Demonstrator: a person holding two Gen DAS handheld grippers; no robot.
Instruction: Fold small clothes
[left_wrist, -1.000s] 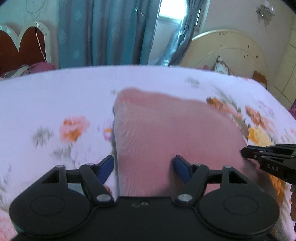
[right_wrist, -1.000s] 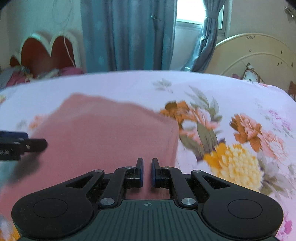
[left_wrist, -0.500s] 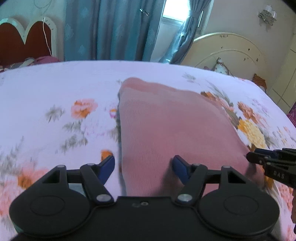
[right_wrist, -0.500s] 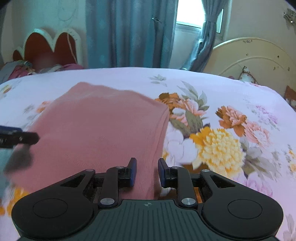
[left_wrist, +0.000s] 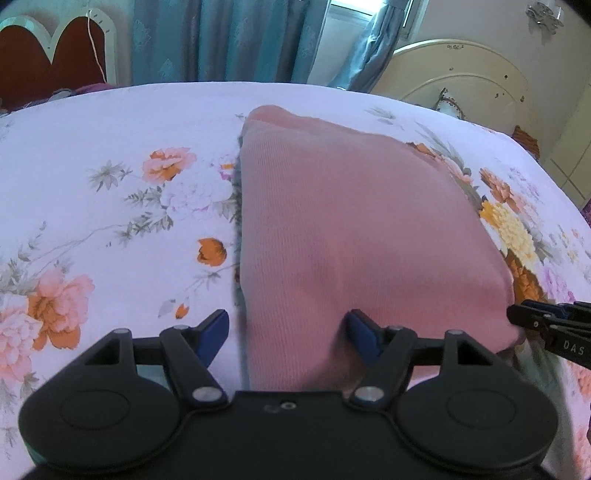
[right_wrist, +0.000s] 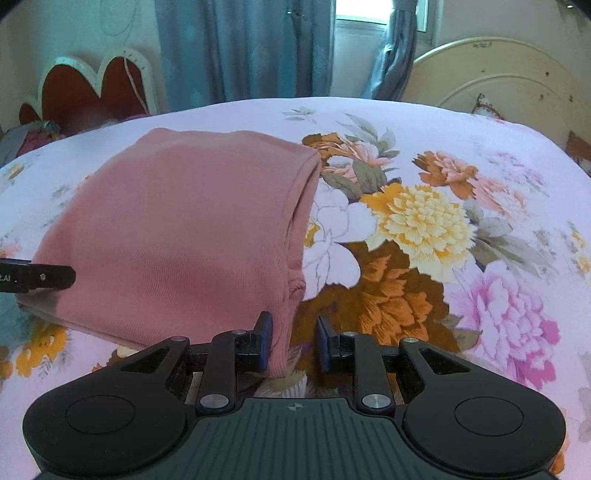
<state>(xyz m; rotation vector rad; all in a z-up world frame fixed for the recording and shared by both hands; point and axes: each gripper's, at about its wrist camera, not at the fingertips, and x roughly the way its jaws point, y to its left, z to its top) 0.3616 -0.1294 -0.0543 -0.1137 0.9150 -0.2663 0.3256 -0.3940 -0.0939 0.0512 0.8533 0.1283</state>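
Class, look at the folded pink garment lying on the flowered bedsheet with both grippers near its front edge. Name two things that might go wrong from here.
1. The right gripper stands open with the pink garment's corner between its fingers; pulling away carelessly might snag that corner and undo the fold.
2. The left gripper straddles the garment's left edge with its jaws wide; dragging across the soft bedsheet may shift or wrinkle the stack.

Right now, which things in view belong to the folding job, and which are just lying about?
Job:
- folded pink knit garment
- left gripper, open
- right gripper, open

Lying about:
- floral bedsheet
- teal curtains
- cream arched headboard
- red scalloped headboard
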